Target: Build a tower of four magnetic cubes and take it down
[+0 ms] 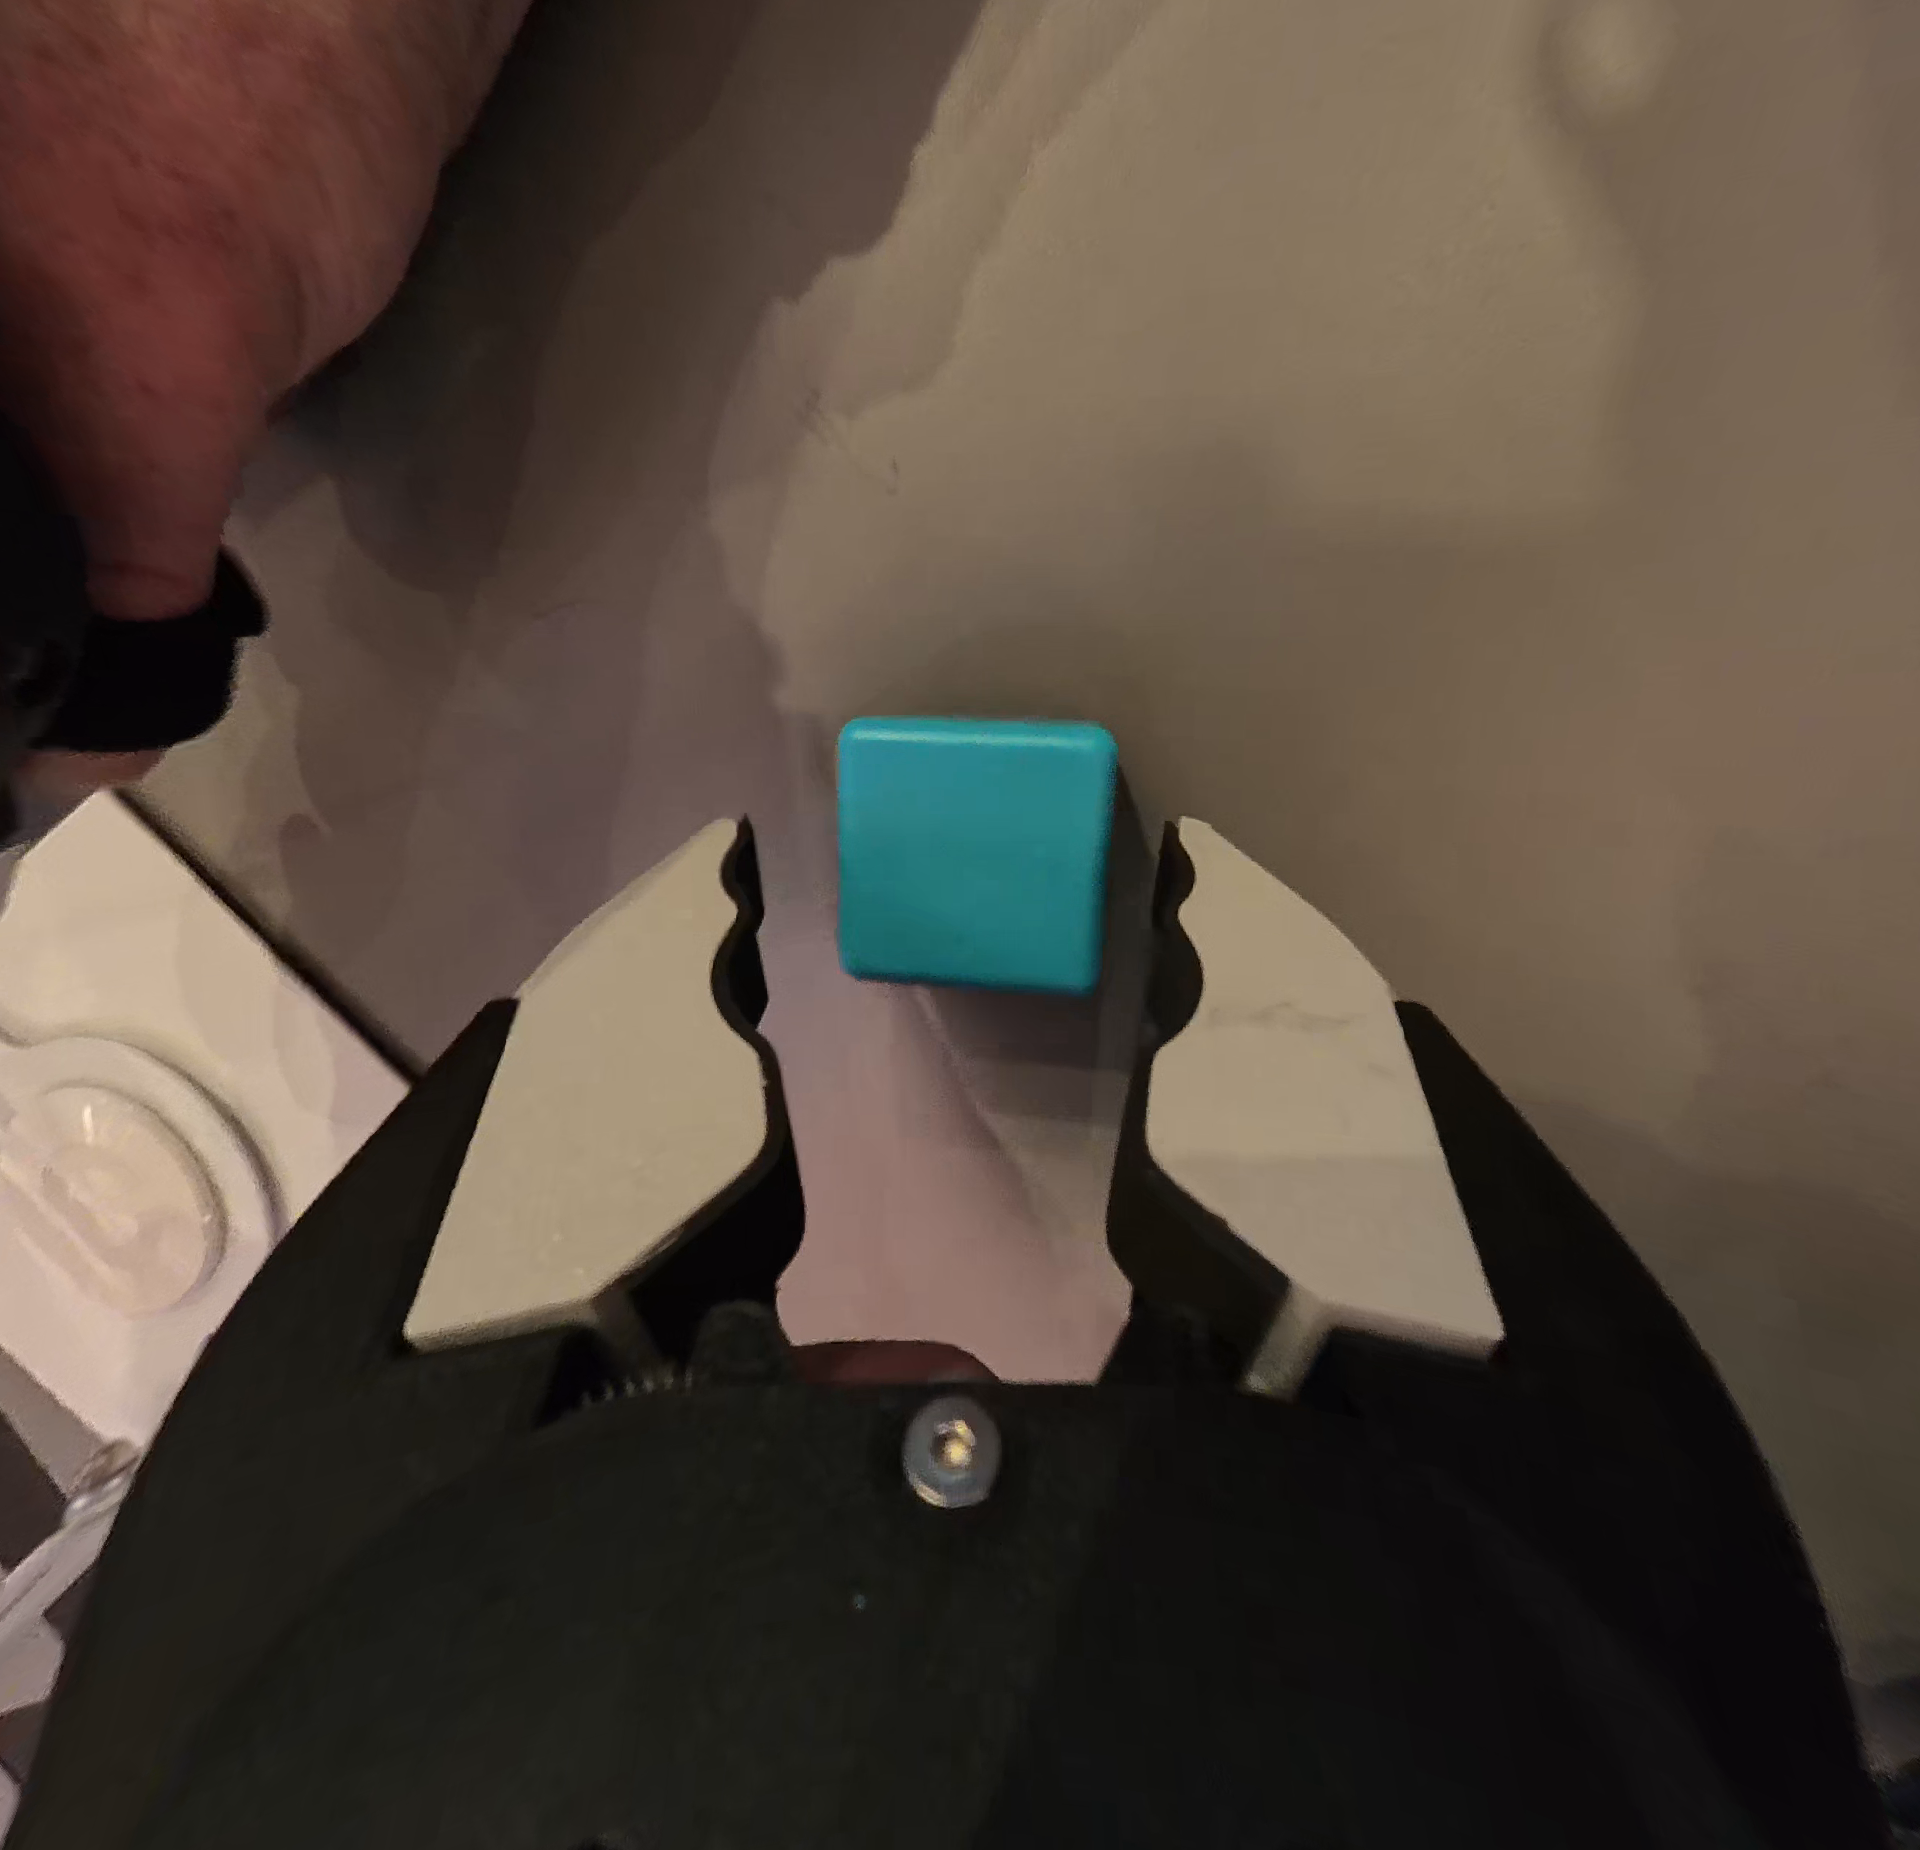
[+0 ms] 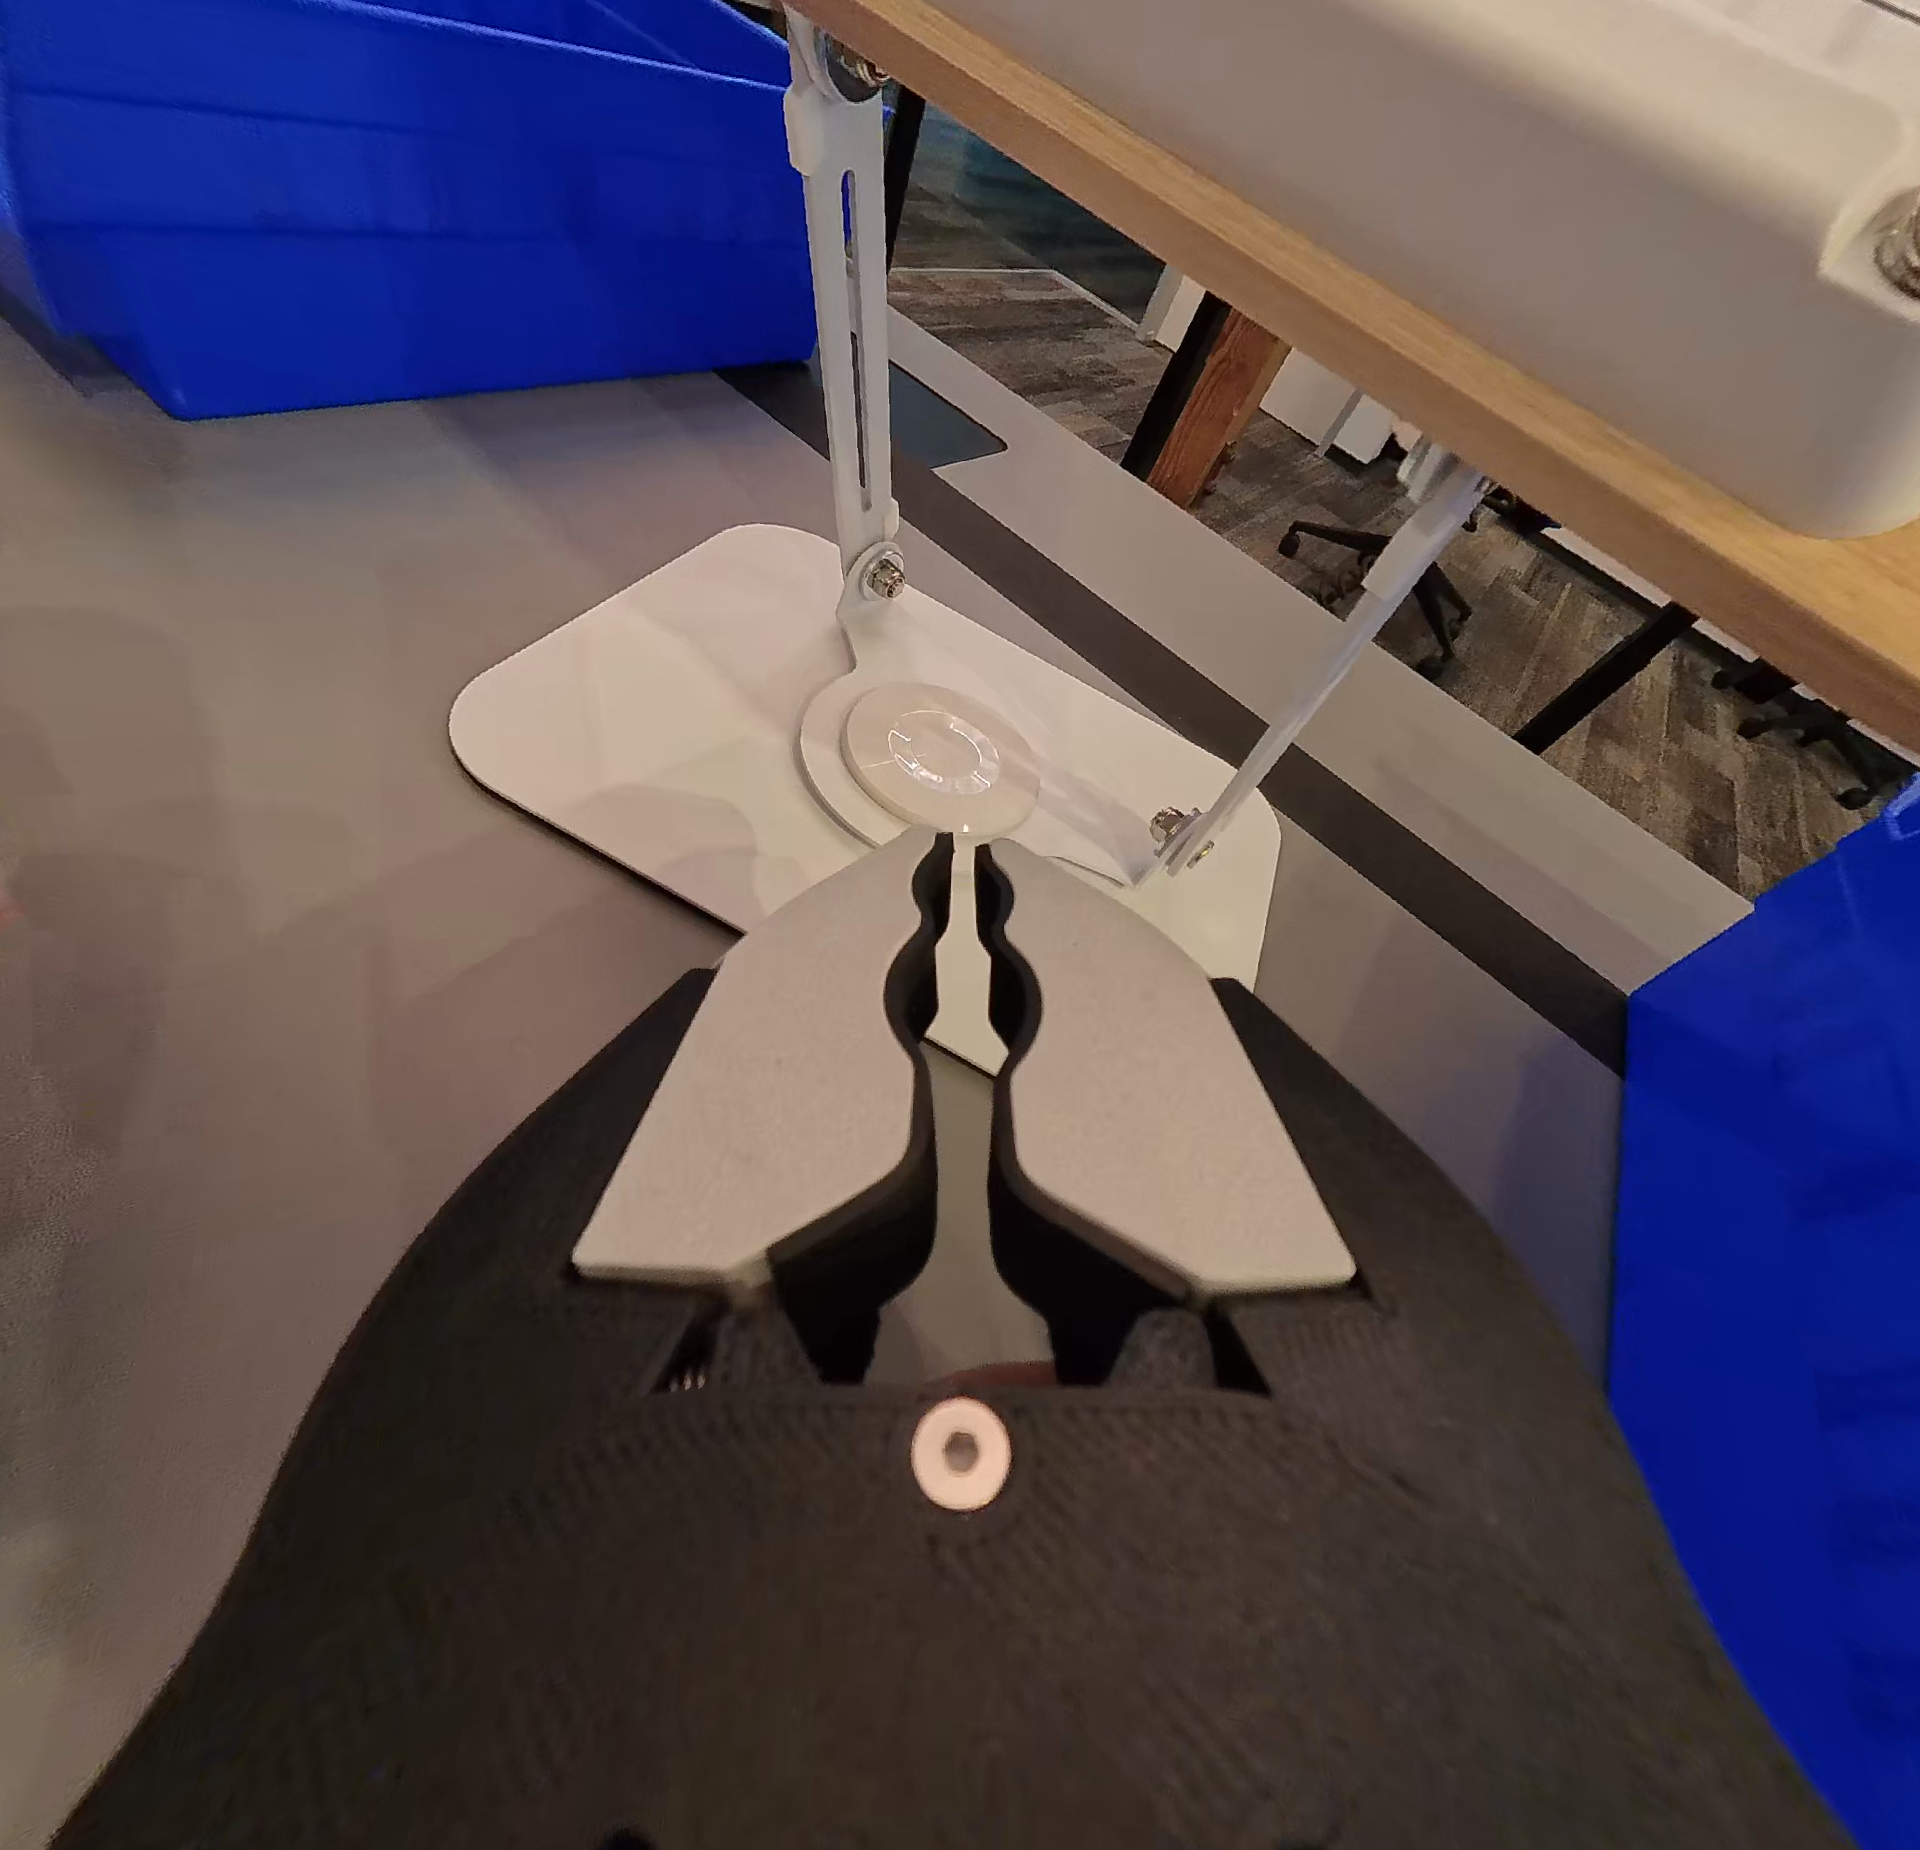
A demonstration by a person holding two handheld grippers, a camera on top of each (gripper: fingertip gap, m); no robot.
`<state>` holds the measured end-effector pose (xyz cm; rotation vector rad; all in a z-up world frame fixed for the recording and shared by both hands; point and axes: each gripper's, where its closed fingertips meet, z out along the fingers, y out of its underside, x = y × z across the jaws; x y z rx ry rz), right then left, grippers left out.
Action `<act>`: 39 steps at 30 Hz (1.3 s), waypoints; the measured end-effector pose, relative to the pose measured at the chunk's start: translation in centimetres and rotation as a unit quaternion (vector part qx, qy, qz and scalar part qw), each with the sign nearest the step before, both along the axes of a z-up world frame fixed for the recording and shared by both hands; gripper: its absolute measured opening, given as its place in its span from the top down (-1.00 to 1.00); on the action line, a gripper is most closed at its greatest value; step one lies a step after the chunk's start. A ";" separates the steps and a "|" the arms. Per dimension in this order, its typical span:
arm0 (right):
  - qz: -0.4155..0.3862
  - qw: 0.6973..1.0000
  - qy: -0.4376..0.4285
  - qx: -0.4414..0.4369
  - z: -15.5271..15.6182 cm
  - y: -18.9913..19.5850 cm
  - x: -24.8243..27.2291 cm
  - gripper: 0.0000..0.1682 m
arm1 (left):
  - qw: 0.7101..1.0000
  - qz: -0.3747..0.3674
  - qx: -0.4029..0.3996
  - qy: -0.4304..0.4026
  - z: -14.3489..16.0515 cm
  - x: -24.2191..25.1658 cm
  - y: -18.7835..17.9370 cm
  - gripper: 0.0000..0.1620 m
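A teal cube (image 1: 975,855) stands on the grey table in the left wrist view, seen from above. My left gripper (image 1: 961,844) is open, with its two fingertips on either side of the cube and a gap on each side. I cannot tell whether other cubes sit under the teal one. My right gripper (image 2: 964,853) is shut and empty, held above the table and pointing at a white stand base (image 2: 665,751). No cubes show in the right wrist view.
A person's hand (image 1: 208,221) on the other black gripper is at the upper left of the left wrist view. The white stand base (image 1: 156,1052) lies at the left. Blue bins (image 2: 395,200) stand at the back left and at the right (image 2: 1766,1281). A wooden-edged board (image 2: 1351,242) hangs overhead.
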<state>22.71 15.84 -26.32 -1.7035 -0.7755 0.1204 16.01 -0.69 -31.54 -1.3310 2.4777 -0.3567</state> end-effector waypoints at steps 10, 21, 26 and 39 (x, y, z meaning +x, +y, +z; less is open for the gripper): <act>0.001 1.000 -0.002 0.000 0.0 0.0 0.0 0.95 | 0.976 0.160 0.111 -0.095 11.0 -7.8 6.7 0.12; 0.004 1.000 -0.012 -0.001 -0.3 -0.1 -0.2 0.95 | 0.910 0.395 0.127 -0.002 10.6 -26.3 19.6 0.16; 0.005 1.000 -0.014 -0.002 -0.3 -0.1 -0.3 0.95 | 0.895 0.421 0.110 0.095 6.4 -29.5 22.1 0.13; 0.007 1.000 -0.014 -0.003 -0.4 -0.1 -0.3 0.95 | 0.833 0.430 0.089 0.336 0.5 -34.6 24.2 0.10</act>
